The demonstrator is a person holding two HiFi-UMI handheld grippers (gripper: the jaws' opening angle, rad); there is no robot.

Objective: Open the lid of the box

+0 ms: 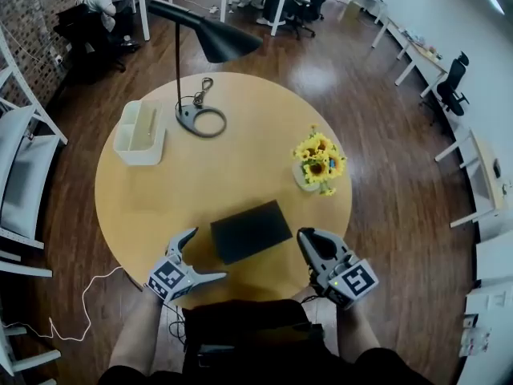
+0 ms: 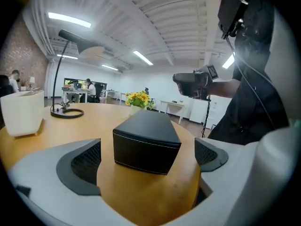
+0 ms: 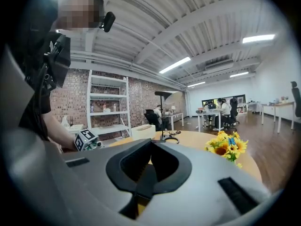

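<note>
In the head view, I am looking down at one flat black box with a lid (image 1: 250,231). It is lying on the round wooden table (image 1: 240,167), near my edge, between my two claws. My left gripper (image 1: 205,255) is sitting just beside the box's left corner, its jaws spread wide and holding nothing. My right gripper (image 1: 309,237) is waiting just beside the box's right side. I am also counting one black desk lamp (image 1: 210,37), one white plastic bin (image 1: 140,132) and one small pot of yellow sunflowers (image 1: 319,160), all well apart from the box.

In the left gripper view, the box is pointing a corner at me, just ahead of the two wide-open pads and not touching them. It is looking stiff, smooth and light to me, so it may slide when pushed. A thin pale line is running near its top edge. I am guessing the lid ends there, so I would be pinching the side walls above that line.

In the right gripper view, the jaws are pressing together with nothing between them. The box is not showing here.
</note>
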